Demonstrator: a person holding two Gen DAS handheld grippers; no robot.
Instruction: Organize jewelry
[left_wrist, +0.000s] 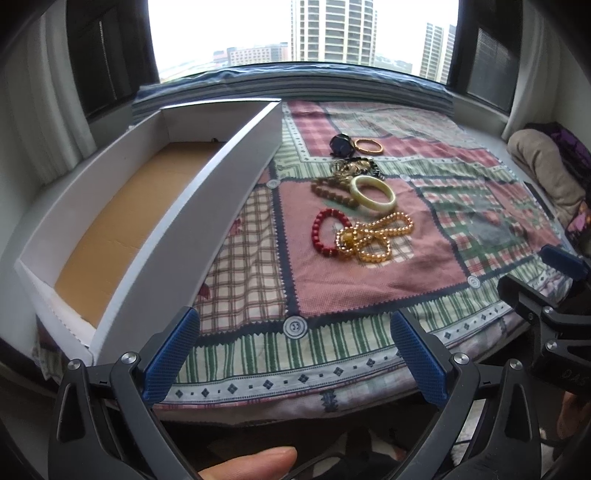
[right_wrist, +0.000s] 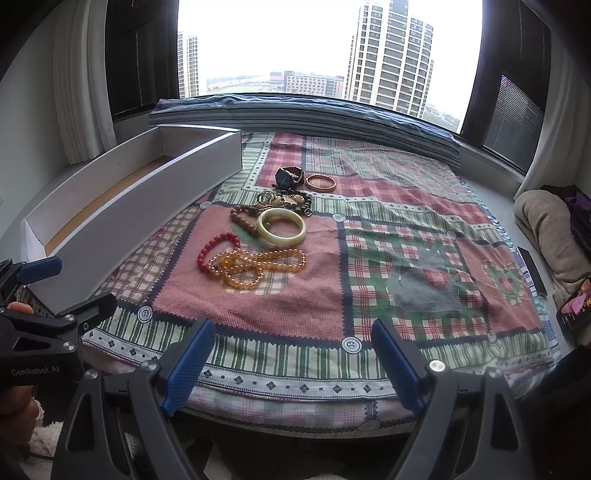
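Jewelry lies in a loose cluster on the patchwork cloth (right_wrist: 406, 236): an amber bead strand (right_wrist: 255, 264) nearest, a red bead bracelet (right_wrist: 216, 247) touching its left, a pale bangle (right_wrist: 281, 226) just beyond, then a tangle of pieces (right_wrist: 288, 201) and a thin orange bangle (right_wrist: 320, 182) farthest. A white box (left_wrist: 229, 173) stands at the left. Both the left gripper (left_wrist: 291, 354) and the right gripper (right_wrist: 291, 365) hover near the cloth's near edge, jaws spread wide, grasping nothing.
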